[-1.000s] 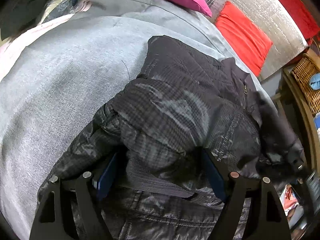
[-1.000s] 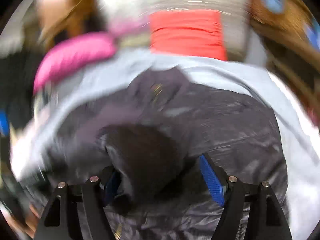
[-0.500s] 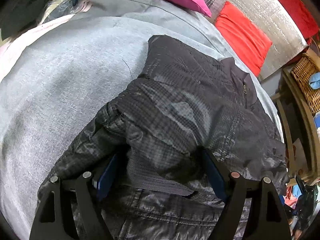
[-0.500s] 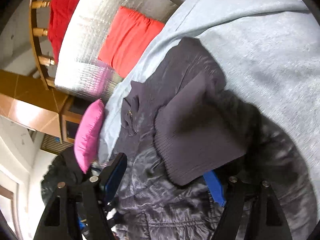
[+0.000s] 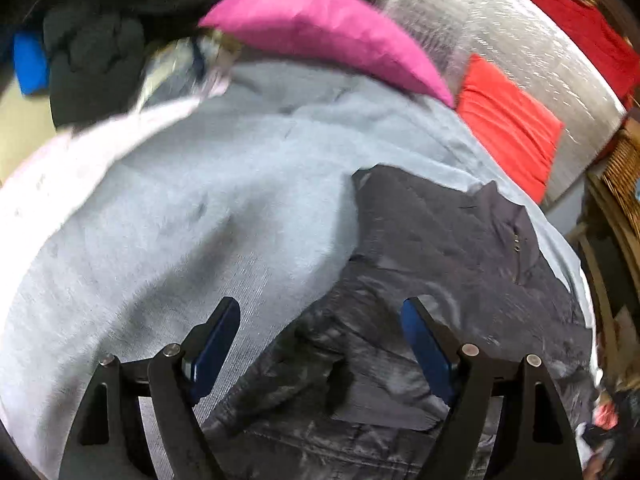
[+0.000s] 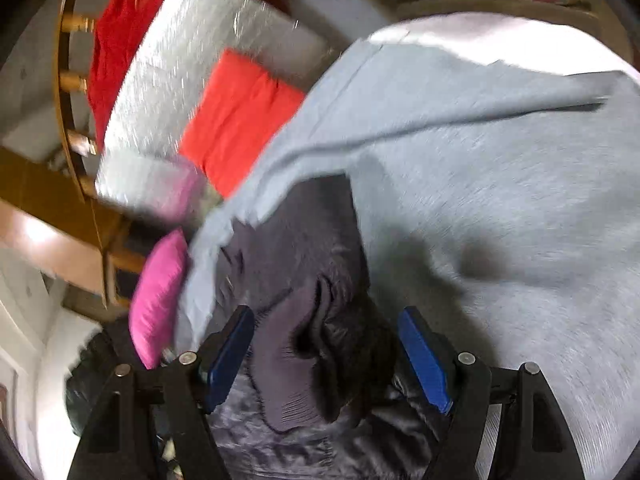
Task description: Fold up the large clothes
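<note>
A dark quilted jacket (image 5: 452, 264) lies on a grey blanket (image 5: 208, 216), with one sleeve folded across its body. My left gripper (image 5: 320, 332) is open and empty, hovering above the jacket's lower left edge. In the right wrist view the jacket (image 6: 304, 248) lies below my right gripper (image 6: 326, 344), which is open with the ribbed sleeve cuff (image 6: 284, 364) lying loose between its blue pads. The right view is motion-blurred.
A pink cushion (image 5: 320, 28), a red cushion (image 5: 508, 124) and a silver quilted mat (image 5: 500, 32) lie at the far edge. Dark clothes (image 5: 92, 56) are heaped at the far left. A wicker basket (image 5: 624, 176) stands at the right.
My left gripper has lifted off the jacket and pulled back, leaving the sleeve folded over the body. My right gripper swung round, laid the other sleeve over the jacket and opened.
</note>
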`<move>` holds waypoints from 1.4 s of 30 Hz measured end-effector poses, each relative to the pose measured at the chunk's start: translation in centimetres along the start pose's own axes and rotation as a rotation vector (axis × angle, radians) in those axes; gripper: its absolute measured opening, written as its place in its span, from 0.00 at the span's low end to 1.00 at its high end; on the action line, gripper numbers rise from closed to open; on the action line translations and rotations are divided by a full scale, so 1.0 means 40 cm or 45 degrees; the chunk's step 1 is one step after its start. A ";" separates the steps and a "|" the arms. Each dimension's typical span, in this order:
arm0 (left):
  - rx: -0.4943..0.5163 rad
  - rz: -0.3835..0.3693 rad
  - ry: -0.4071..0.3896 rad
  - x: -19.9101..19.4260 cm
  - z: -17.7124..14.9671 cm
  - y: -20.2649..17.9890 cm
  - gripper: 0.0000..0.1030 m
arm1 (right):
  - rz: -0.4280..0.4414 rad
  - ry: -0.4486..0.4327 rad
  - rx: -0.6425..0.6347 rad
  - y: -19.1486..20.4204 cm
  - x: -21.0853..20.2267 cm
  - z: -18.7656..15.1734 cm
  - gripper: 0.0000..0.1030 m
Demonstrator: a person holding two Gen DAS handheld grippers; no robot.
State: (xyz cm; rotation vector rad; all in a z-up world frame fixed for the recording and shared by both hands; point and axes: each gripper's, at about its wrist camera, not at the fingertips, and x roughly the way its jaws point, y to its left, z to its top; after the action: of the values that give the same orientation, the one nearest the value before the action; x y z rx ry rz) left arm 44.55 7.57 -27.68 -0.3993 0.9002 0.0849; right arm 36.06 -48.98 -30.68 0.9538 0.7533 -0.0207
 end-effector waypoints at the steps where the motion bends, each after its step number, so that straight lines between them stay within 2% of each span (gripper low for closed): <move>1: -0.031 -0.019 0.042 0.019 0.003 0.014 0.81 | -0.025 0.026 -0.029 0.006 0.023 -0.002 0.76; 3: -0.075 -0.063 0.101 0.050 0.000 0.031 0.80 | -0.070 0.065 -0.083 0.015 0.068 -0.004 0.76; 6: -0.076 -0.148 0.162 0.077 -0.007 0.022 0.80 | -0.054 0.090 -0.138 0.018 0.102 -0.014 0.78; 9: -0.062 -0.159 0.169 0.089 -0.018 0.005 0.80 | -0.086 0.099 -0.236 0.042 0.120 -0.023 0.76; 10: -0.053 -0.154 0.159 0.088 -0.023 -0.001 0.74 | -0.099 0.088 -0.265 0.050 0.120 -0.028 0.73; 12: -0.043 -0.152 0.131 0.078 -0.025 -0.003 0.62 | -0.108 0.085 -0.297 0.061 0.117 -0.034 0.51; 13: -0.038 -0.149 0.115 0.072 -0.025 -0.005 0.56 | -0.111 0.069 -0.326 0.076 0.109 -0.039 0.45; 15: -0.014 -0.126 0.085 0.063 -0.020 -0.018 0.53 | -0.119 0.007 -0.387 0.105 0.074 -0.049 0.37; 18: 0.021 -0.082 0.112 0.079 -0.021 -0.024 0.55 | -0.108 -0.091 -0.446 0.140 0.041 -0.057 0.34; 20: 0.019 -0.066 0.152 0.101 -0.023 -0.022 0.68 | -0.183 -0.054 -0.424 0.120 0.072 -0.053 0.34; 22: 0.041 -0.055 0.154 0.105 -0.020 -0.030 0.71 | -0.222 0.005 -0.365 0.087 0.106 -0.048 0.34; 23: 0.052 -0.035 0.152 0.102 -0.020 -0.034 0.75 | -0.198 0.017 -0.329 0.078 0.107 -0.042 0.35; 26: 0.057 -0.032 0.132 0.089 -0.022 -0.033 0.75 | -0.109 0.041 -0.237 0.071 0.082 -0.024 0.42; 27: 0.072 -0.032 0.115 0.082 -0.023 -0.037 0.75 | -0.096 0.042 -0.226 0.070 0.074 -0.021 0.62; 29: 0.125 0.006 0.079 0.071 -0.026 -0.050 0.75 | -0.051 0.027 -0.210 0.074 0.062 -0.023 0.76; 31: 0.191 0.057 0.038 0.064 -0.032 -0.068 0.75 | -0.028 0.029 -0.227 0.081 0.061 -0.025 0.76; 35: 0.316 0.126 -0.024 0.058 -0.041 -0.106 0.75 | -0.093 0.071 -0.290 0.088 0.110 -0.039 0.78; 37: 0.352 0.142 -0.044 0.055 -0.046 -0.119 0.75 | -0.134 0.059 -0.340 0.096 0.123 -0.049 0.73; 39: 0.385 0.169 -0.062 0.053 -0.049 -0.128 0.75 | -0.196 0.022 -0.422 0.111 0.112 -0.057 0.45; 42: 0.447 0.208 -0.095 0.050 -0.056 -0.143 0.75 | -0.215 -0.076 -0.495 0.137 0.078 -0.061 0.33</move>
State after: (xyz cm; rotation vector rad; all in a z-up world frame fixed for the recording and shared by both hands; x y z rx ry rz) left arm 45.48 1.25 -28.73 0.0045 0.8529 0.0889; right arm 38.83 -42.95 -29.36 0.5170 0.7474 -0.0482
